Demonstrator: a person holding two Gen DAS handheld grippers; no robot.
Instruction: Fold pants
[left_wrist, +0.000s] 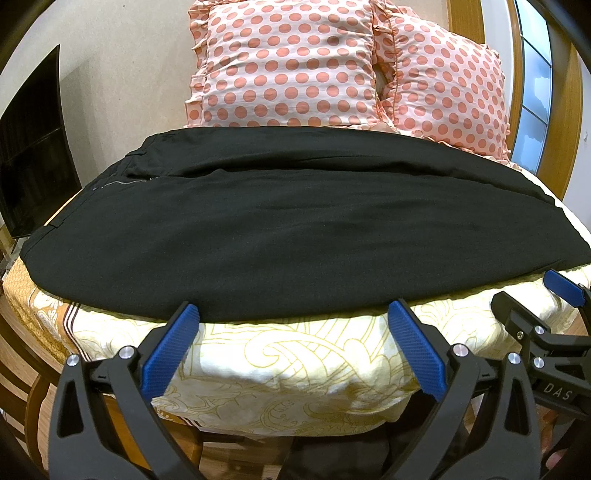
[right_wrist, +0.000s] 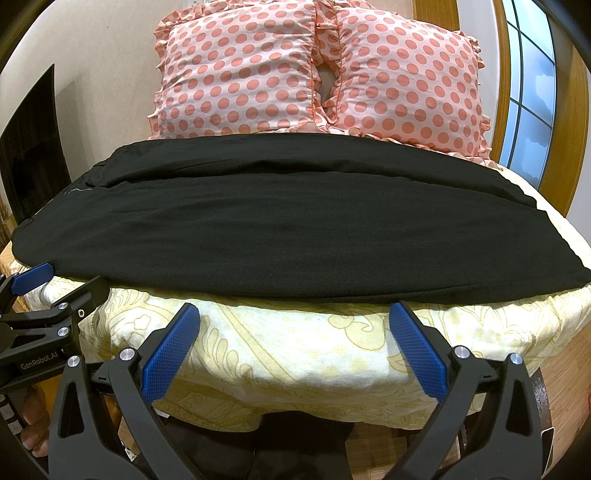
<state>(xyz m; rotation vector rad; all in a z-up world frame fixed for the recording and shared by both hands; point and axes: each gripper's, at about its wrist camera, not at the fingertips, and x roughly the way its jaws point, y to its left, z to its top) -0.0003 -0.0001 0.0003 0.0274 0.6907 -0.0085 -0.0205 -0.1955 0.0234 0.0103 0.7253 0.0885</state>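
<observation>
Black pants (left_wrist: 295, 225) lie flat across the bed, waist with zipper at the left, legs running to the right; they also show in the right wrist view (right_wrist: 295, 229). My left gripper (left_wrist: 293, 314) is open and empty, its blue fingertips just at the pants' near edge. My right gripper (right_wrist: 293, 314) is open and empty, a little short of the near edge. The right gripper also shows at the right of the left wrist view (left_wrist: 565, 291). The left gripper shows at the left of the right wrist view (right_wrist: 33, 278).
The bed has a yellow patterned sheet (left_wrist: 295, 362) over its front edge. Two pink polka-dot pillows (left_wrist: 288, 62) (left_wrist: 443, 85) lean at the head. A dark screen (left_wrist: 29, 155) stands at the left; a window (right_wrist: 532, 103) is at the right.
</observation>
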